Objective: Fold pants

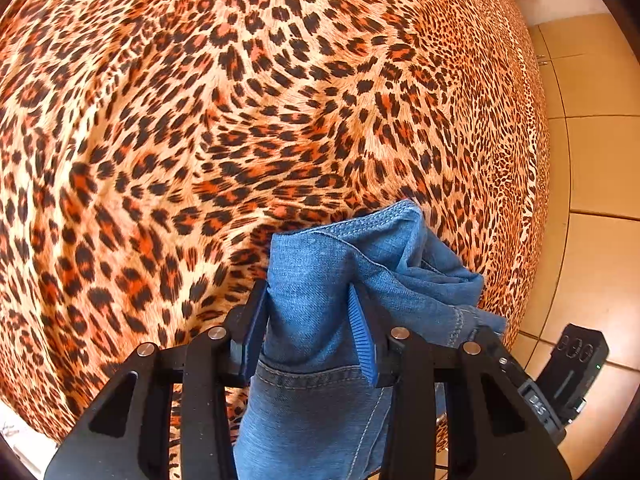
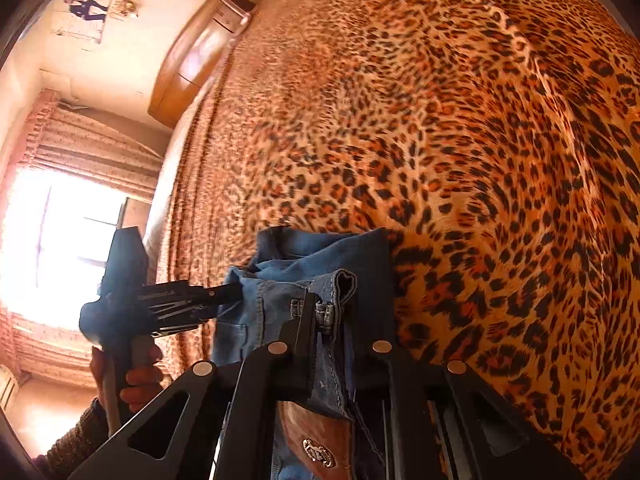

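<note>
Pants (image 1: 316, 280): blue denim, mid-wash, bunched and doubled over itself. Stitched seams and a hemmed edge show at the top of the bundle in my left wrist view. In the right wrist view the same denim (image 2: 320, 256) shows a belt loop, a folded waistband edge and, low in the frame, a brown leather patch (image 2: 316, 436) with a metal emblem.

Left gripper (image 1: 310, 320): jaws part-way apart, blue ribbed pads pressed on a thick fold of denim that stands up between them. The cloth runs down through the jaws and out of frame below.

Right gripper (image 2: 326, 320): jaws nearly together, pinching the waistband close to the belt loop.

Both grips carry the pants over the near part of a bed covered by a leopard-print bedspread (image 1: 200, 120). Whether the bundle's lower parts touch the bedspread, I cannot tell.

Room: the bedspread stretches wide and bare beyond the denim in both views. In the left view the bed's edge drops to a tan tiled floor (image 1: 592, 160) on the right side. In the right view my left hand (image 2: 132, 376) grips its handle at the left side, in front of a bright window (image 2: 60, 232) with curtains; a wooden headboard (image 2: 196, 56) stands far off.

Hidden: legs of the pants are cut off below both frames. The right view is blurred toward the far bed edge. The window is blown out.
</note>
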Motion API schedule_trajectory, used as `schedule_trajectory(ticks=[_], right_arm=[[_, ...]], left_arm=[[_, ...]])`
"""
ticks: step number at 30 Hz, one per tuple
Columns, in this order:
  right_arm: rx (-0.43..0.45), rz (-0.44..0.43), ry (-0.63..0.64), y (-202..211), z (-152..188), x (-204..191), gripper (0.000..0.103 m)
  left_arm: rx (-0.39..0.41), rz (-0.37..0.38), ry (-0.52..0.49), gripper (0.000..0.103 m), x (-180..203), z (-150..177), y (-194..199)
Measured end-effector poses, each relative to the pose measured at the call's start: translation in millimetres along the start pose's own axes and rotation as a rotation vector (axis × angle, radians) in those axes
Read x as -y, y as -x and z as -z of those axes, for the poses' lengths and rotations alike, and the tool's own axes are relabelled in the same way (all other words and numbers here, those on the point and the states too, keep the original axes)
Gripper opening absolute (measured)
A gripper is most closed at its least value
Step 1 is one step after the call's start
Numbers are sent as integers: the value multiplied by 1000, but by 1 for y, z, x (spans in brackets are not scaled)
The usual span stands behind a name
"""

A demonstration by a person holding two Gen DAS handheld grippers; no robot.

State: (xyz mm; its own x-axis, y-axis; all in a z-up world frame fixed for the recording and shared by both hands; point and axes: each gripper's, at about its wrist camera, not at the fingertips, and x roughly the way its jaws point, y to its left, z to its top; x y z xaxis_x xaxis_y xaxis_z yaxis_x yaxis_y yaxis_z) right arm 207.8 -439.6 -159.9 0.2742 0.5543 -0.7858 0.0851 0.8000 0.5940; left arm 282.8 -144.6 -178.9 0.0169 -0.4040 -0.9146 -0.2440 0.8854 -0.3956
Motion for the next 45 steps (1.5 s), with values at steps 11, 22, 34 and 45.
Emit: schedule_trajectory(ticks=[11, 22, 34, 45], right_arm=[[82, -10, -211, 60, 104, 24, 53], [23, 23, -198, 40, 173, 11, 14], [61, 58, -197, 68, 170, 22, 32], [198, 72, -223, 49, 62, 8, 52]], left_arm=[[-149, 111, -180, 57, -36, 55, 40], [-226, 7, -359, 50, -20, 131, 10], [-72, -58, -484, 52, -10, 133, 56], [8, -94, -259, 59, 33, 26, 17]])
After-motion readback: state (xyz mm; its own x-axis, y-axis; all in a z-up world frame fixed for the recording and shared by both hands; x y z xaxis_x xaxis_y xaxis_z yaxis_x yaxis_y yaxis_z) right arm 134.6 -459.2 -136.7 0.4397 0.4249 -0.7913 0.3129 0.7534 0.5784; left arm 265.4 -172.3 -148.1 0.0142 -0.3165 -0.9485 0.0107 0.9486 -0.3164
